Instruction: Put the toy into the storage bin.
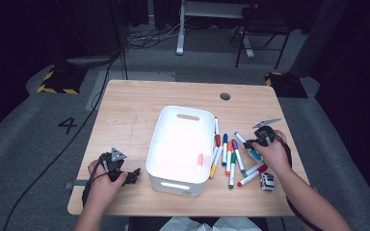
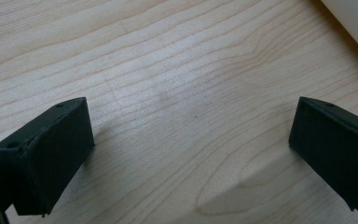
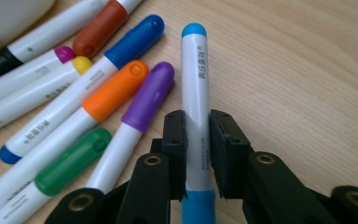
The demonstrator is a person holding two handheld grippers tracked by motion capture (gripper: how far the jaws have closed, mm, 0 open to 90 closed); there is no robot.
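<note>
A white bin (image 1: 181, 149) stands mid-table with one pink-orange marker (image 1: 200, 161) inside. Several coloured markers (image 1: 229, 156) lie on the wood just right of it. My right gripper (image 1: 253, 143) is down among them, shut on a light-blue marker (image 3: 196, 107) whose white barrel sits between the jaws. Beside it lie purple (image 3: 144, 105), orange (image 3: 112, 91), blue (image 3: 133, 39) and green (image 3: 70, 163) capped markers. My left gripper (image 1: 130, 176) rests low on the table left of the bin, open, its fingers (image 2: 46, 154) wide apart over bare wood.
A small black-and-white cube (image 1: 267, 181) lies near the front right edge. A round cable hole (image 1: 225, 96) sits at the table's (image 1: 139, 101) back. A corner of the bin (image 2: 354, 23) shows close to my left gripper. Chair and desk legs stand beyond.
</note>
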